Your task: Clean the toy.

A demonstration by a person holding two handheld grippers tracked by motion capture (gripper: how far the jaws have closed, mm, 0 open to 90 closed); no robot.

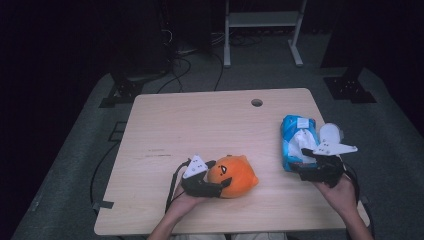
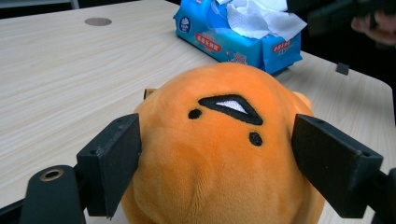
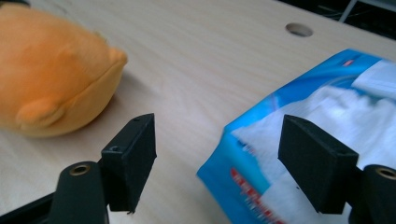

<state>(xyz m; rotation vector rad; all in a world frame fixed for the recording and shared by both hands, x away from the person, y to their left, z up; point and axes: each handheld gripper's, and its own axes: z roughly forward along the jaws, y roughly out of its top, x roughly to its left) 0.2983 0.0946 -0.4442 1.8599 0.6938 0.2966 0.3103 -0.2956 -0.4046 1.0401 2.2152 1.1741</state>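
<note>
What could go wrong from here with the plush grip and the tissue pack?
1. The left gripper has its jaws on both sides of the round orange plush toy; the soft, curved body could squirt out if lifted.
2. The right gripper is open with only the near corner of the blue tissue pack between its jaws; closing there may just crumple the wrapper or snag the loose white tissue.
3. The pack lies close to the table edge and could be pushed off.

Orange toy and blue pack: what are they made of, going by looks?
Orange toy: looks like soft plush fabric, matte and fuzzy, with a stitched face; probably stuffed.
Blue pack: seems to be thin glossy plastic film, wrinkled and printed, with crumpled white tissue sticking out of its top, likely paper.
</note>
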